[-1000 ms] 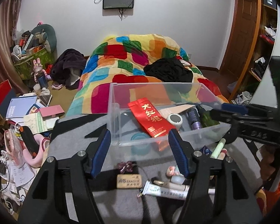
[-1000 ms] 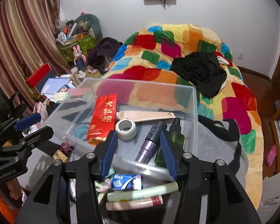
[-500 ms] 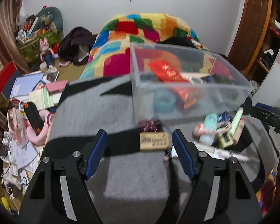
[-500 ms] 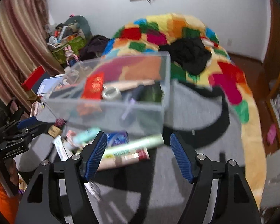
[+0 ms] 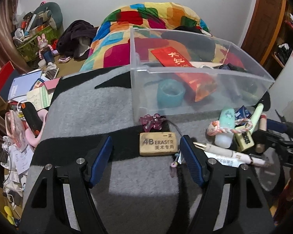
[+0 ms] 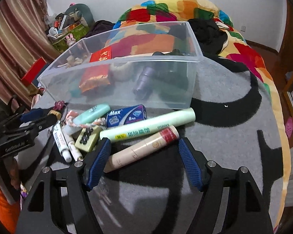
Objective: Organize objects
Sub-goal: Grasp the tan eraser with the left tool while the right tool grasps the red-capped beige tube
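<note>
A grey-and-black blanket (image 6: 224,136) carries a clear bin (image 6: 166,95), tubes (image 6: 146,130), an eraser (image 5: 158,144), perhaps trinkets.

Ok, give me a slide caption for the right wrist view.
Open right gripper over a cream tube lying before the clear plastic bin.

Both grippers were angled steeply downward. The left gripper (image 5: 146,151) was held with its blue-padded fingers (image 5: 100,159) spread wide, nothing pinched between them. Same story for the right gripper (image 6: 144,156): fingers (image 6: 189,164) parted, nothing gripped.
</note>
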The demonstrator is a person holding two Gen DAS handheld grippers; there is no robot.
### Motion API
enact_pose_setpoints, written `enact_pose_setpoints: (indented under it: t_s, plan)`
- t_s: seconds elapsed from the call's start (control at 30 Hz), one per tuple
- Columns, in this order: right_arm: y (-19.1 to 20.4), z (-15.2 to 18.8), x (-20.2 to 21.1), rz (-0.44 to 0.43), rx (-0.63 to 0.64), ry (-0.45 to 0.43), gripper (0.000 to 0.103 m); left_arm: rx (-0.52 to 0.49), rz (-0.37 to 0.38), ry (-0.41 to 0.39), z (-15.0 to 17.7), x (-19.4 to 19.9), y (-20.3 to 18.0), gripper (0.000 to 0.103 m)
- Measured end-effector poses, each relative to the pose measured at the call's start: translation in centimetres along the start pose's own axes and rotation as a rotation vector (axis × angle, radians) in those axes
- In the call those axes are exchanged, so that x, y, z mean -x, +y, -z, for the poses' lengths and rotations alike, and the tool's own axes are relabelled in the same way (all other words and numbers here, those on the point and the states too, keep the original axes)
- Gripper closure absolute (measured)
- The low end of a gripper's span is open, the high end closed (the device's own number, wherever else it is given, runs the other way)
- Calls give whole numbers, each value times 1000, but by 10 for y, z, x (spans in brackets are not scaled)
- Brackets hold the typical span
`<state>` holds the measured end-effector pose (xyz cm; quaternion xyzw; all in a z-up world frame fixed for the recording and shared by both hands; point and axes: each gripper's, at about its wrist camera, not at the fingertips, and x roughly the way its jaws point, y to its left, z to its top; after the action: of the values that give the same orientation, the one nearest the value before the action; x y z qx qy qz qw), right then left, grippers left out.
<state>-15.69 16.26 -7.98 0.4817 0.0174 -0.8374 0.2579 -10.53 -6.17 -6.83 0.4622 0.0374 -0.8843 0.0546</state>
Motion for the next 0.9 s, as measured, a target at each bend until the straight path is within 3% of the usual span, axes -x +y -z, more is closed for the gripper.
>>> enact_pose_setpoints:
  t_s: [0.1, 0.23, 0.37, 0.5, 0.6, 0.63, 0.7, 0.9]
  plan:
    - [-5, 6, 5, 15, 19, -3, 50, 12, 11, -6, 3, 2, 5, 40]
    - [-13, 12, 13, 30, 31, 0, 58, 27, 23, 0, 11, 6, 13, 46]
    - [-20, 11, 14, 28, 11, -4, 61, 1, 21, -7, 11, 11, 11, 46]
    - [-19, 10, 12, 47, 11, -18, 74, -34, 11, 13, 2, 6, 4, 37]
    - [-20, 11, 13, 54, 15, -28, 83, -29, 6, 27, -2, -2, 1, 37]
    - [-20, 12, 14, 53, 15, -31, 85, -27, 4, 27, -2, -5, 1, 38]
    - [-22, 15, 16, 49, 15, -37, 89, -30, 6, 26, -2, -6, 0, 58]
    - [-24, 22, 23, 45, 16, -57, 89, -44, 4, -26, 9, 7, -2, 60]
